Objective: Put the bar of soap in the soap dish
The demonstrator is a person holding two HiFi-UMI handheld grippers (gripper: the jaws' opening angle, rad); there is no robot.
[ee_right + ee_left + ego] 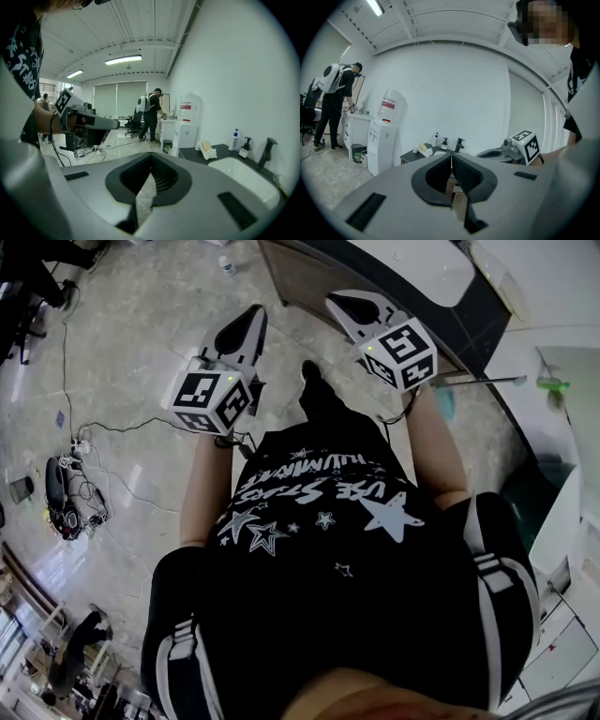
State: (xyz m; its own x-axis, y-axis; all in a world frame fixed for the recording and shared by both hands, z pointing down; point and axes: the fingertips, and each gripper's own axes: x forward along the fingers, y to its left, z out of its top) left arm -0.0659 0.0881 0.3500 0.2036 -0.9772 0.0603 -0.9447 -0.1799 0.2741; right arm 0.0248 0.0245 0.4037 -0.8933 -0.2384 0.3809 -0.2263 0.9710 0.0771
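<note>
A dark counter [197, 153] with a white sink [239, 176] stands against the wall, some way ahead of both grippers. At its near end a pale yellow bar of soap [205, 146] rests on a white dish-like piece [209, 153]; they also show as the soap [423, 148] far off in the left gripper view. My left gripper [451, 159] is shut and empty, held level. My right gripper [151, 161] is shut and empty, tilted slightly down. In the head view the left gripper [251, 322] and right gripper [349, 306] point ahead over the floor.
On the counter stand two pump bottles [236, 139] [244, 147] and a black faucet [266, 147]. A white water dispenser [187, 124] and a small bin [168, 147] stand left of it. A person with a backpack [151, 115] works further back. Cables [84, 442] lie on the floor.
</note>
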